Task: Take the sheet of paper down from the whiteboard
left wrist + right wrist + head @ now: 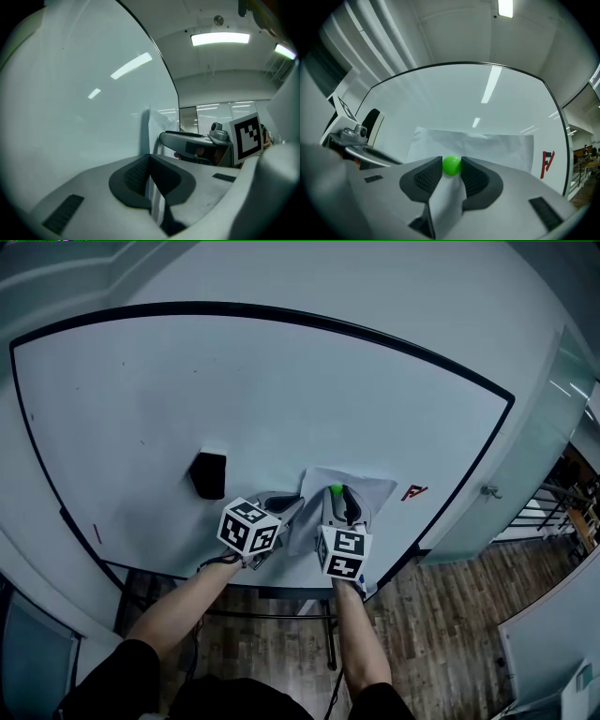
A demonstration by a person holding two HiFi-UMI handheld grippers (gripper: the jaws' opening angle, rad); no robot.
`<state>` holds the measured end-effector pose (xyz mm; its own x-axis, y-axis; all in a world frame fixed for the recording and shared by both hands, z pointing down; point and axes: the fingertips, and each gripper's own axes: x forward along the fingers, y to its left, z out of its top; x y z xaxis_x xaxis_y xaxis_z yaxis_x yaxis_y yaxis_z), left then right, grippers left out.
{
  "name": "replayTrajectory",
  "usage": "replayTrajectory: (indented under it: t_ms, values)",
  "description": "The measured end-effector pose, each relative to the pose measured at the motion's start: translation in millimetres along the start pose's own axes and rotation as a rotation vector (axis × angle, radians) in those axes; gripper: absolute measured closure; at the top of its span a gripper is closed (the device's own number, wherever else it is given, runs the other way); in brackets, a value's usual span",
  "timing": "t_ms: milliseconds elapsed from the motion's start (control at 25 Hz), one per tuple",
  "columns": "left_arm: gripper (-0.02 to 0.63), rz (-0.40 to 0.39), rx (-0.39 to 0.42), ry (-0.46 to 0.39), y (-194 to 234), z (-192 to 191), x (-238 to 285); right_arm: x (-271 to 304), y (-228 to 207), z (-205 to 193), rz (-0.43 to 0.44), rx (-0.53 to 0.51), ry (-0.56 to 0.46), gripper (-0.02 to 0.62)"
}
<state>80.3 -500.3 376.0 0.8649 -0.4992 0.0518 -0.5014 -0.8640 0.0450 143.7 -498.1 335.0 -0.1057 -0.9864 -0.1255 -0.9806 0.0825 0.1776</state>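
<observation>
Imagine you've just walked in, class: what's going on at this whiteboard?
A person works at the whiteboard with a gripper in each hand. The left gripper is shut on the left edge of the sheet of paper. The right gripper has its fingers open around the green magnet on the sheet. The sheet is not yet down.

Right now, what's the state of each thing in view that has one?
sheet of paper: on the whiteboard, creased, pinned by the green magnet.
left gripper: shut on the paper's left edge.
right gripper: open around the magnet.
green magnet: on the paper, between the right gripper's jaws.
black eraser: stuck to the whiteboard, untouched.
</observation>
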Motion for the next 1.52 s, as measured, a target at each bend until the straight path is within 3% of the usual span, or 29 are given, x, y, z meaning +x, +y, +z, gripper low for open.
replayTrajectory:
  t_ms: [1520]
  values:
    - [0.586, 0.076, -0.070, 0.005, 17.2, -25.1, -33.9, -3.5, 7.0, -34.8, 0.028, 0.004, 0.080, 0.462]
